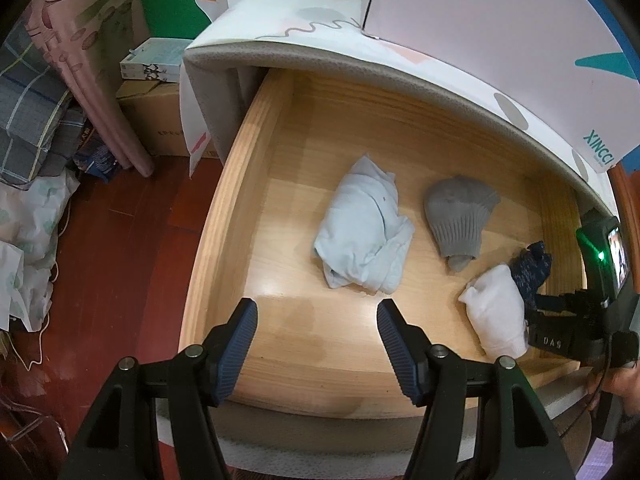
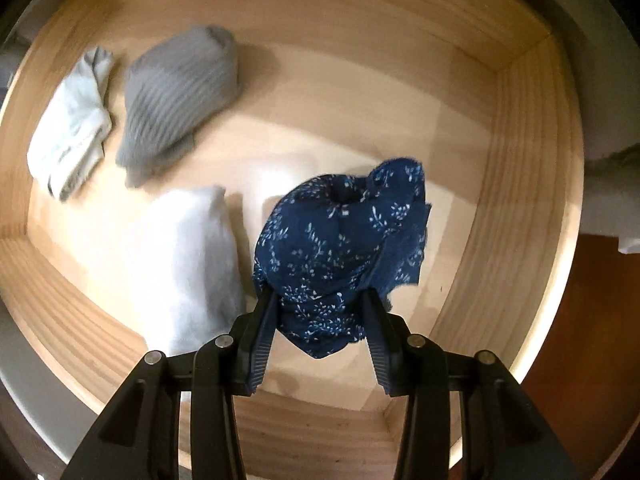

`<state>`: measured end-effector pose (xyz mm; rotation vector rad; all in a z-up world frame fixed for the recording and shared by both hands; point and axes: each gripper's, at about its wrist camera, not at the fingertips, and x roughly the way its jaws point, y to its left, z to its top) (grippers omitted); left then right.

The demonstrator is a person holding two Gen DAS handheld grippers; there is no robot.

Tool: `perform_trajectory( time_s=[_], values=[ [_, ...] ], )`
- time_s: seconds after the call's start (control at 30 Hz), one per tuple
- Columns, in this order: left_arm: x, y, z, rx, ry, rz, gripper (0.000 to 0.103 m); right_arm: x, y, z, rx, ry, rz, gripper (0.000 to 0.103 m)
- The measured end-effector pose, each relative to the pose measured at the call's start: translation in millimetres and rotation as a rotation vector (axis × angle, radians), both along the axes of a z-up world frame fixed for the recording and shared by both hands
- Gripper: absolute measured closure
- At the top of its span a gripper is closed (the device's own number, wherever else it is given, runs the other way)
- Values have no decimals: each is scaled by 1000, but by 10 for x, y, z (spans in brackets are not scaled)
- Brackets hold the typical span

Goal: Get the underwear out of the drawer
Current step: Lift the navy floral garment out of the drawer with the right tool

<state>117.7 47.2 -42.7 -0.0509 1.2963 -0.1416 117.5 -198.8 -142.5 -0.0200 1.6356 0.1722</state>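
Observation:
The wooden drawer [image 1: 236,184] stands open. In it lie a pale blue bundle [image 1: 364,228], a grey ribbed bundle [image 1: 460,216] and a white bundle [image 1: 498,308]. My right gripper [image 2: 318,300] is shut on the dark blue floral underwear [image 2: 340,244] and holds it inside the drawer [image 2: 528,200], next to the white bundle [image 2: 192,264]. In the left wrist view the underwear [image 1: 532,272] and the right gripper's body [image 1: 576,320] are at the drawer's right end. My left gripper [image 1: 316,312] is open and empty over the drawer's front left part.
The patterned cloth-covered top [image 1: 320,20] overhangs the drawer's back. Cardboard boxes [image 1: 156,120], curtains [image 1: 92,60] and piled bedding [image 1: 28,120] stand on the red floor to the left. The pale blue [image 2: 72,128] and grey [image 2: 180,96] bundles lie far left in the right wrist view.

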Motion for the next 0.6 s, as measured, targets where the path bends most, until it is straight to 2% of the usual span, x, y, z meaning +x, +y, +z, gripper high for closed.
perform_trajectory(
  time_s=[0.17,0.3,0.43,0.6],
  values=[
    [-5,-2,4,-2,-1,-2,39,-93,-71,-48,9,30,-17,63],
    [-5,-1,-2,-6,-2,-1,39,-165,-137,34,39,-12,-43,61],
    [-3,-4,1,-9,-2,-3,39,-101,-188,157,40,-76,-72,45],
    [0,7,-6,-12,3,0,39,114,-179,67,8,-97,-85,42]
  ],
)
